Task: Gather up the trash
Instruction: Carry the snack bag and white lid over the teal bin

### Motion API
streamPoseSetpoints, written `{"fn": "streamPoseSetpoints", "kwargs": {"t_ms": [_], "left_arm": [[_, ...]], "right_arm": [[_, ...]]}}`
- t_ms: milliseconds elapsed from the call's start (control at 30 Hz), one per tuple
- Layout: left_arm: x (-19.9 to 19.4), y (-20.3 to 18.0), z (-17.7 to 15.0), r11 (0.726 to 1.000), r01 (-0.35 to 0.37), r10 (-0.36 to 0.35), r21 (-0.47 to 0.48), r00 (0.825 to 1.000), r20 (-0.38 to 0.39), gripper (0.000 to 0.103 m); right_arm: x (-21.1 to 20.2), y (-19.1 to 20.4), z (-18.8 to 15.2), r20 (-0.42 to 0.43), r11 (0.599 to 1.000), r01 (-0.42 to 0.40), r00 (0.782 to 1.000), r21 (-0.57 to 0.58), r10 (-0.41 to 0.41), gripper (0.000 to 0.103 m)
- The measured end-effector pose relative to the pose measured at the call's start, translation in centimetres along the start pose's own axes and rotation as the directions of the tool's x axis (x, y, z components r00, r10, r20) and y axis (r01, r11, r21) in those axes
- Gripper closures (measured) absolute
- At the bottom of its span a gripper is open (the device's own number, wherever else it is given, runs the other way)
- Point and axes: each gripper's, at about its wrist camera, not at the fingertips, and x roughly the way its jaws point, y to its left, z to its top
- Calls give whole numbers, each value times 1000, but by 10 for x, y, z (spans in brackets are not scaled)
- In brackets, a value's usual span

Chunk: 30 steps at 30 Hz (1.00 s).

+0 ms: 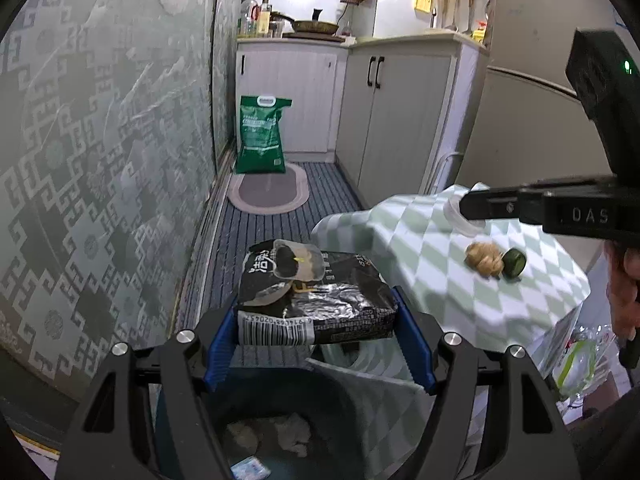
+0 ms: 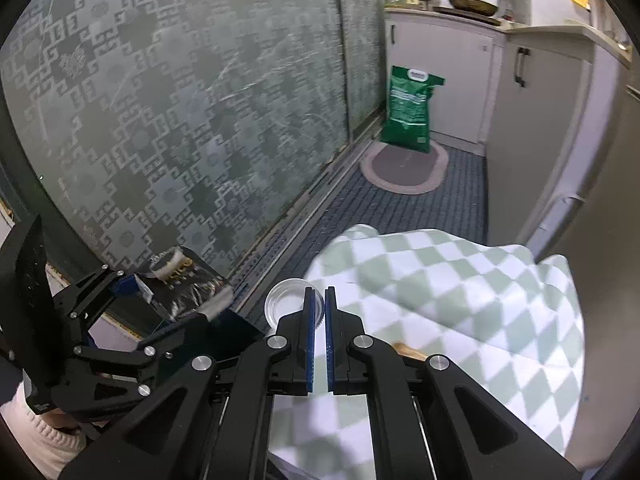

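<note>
My left gripper [image 1: 316, 312] is shut on a black foil snack bag [image 1: 316, 304] with a barcode, a clear plastic lid lying on top of it. It holds the bag above a dark blue trash bin [image 1: 256, 432] with crumpled paper inside. It also shows in the right wrist view [image 2: 168, 292], at the left. My right gripper [image 2: 319, 300] is shut on the rim of a clear plastic cup [image 2: 286, 306] at the edge of the checkered tablecloth [image 2: 460, 300]. The cup also shows in the left wrist view [image 1: 460, 216].
A piece of ginger [image 1: 484, 258] and a cucumber end [image 1: 514, 263] lie on the green-and-white cloth [image 1: 400, 240]. A green rice sack [image 1: 262, 134] stands on the floor by white cabinets [image 1: 396, 120]. A patterned glass door [image 1: 100, 152] runs along the left. A clear plastic bag [image 1: 576, 356] hangs at right.
</note>
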Motion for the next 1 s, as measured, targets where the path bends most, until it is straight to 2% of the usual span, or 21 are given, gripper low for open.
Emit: {"fn": "streamPoseSetpoints", "kwargs": {"t_ms": [200, 333, 500, 767, 1000], "left_arm": [[6, 15, -6, 999, -15, 12, -38, 997, -77, 30], [15, 20, -15, 999, -26, 20, -37, 988, -152, 30], [30, 25, -32, 999, -36, 33, -3, 964, -262, 30], [36, 34, -52, 999, -49, 48, 6, 940, -337, 30], [42, 52, -83, 998, -54, 59, 24, 902, -428, 30]], "right_arm": [[14, 29, 5, -25, 998, -49, 999, -39, 49, 99], [23, 45, 8, -51, 995, -71, 996, -71, 67, 99], [34, 59, 7, -92, 991, -87, 993, -101, 78, 99], [55, 73, -1, -178, 987, -107, 980, -124, 84, 99], [78, 94, -11, -261, 977, -154, 959, -150, 111, 99]]}}
